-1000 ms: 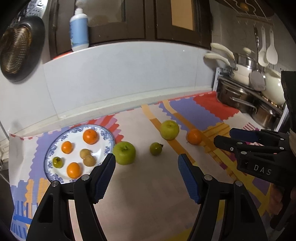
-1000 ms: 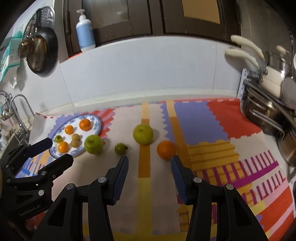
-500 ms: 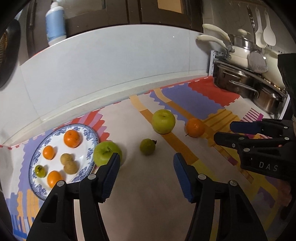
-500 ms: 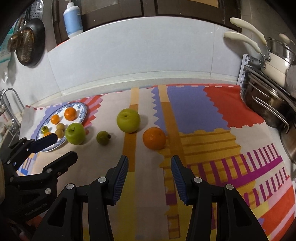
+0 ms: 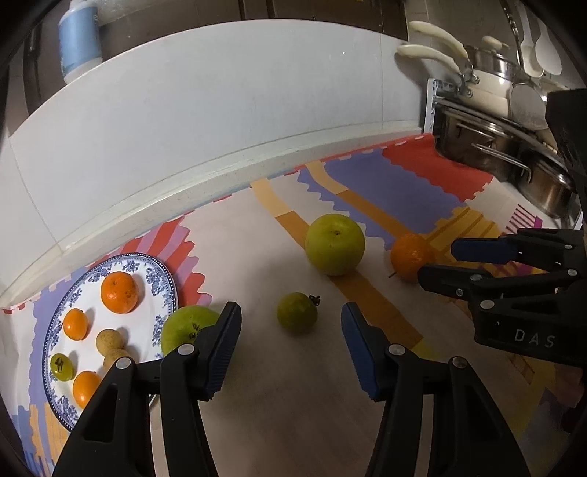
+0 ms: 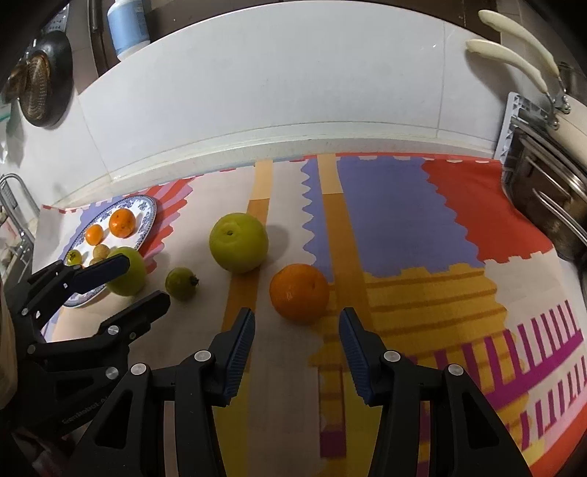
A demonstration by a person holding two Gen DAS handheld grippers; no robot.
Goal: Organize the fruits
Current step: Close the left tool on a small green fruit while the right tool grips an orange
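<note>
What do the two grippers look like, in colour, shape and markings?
Both are black plastic with two long fingers held by silver screws. The left gripper and right gripper carry ribbed blue pads inside the fingertips. The right gripper's body shows pale letters "DAS" in the left view. No cables or sleeves are visible.

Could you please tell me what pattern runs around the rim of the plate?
A blue floral pattern on white rims the plate; the left wrist view shows it best.

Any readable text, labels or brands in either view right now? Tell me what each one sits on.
"DAS" on the right gripper body, seen from the left wrist view.
Embossed lettering on the left gripper body: too faint to read.
Dark marks on the small green fruit on the plate: not legible.
Blue bottle: no readable label.
</note>
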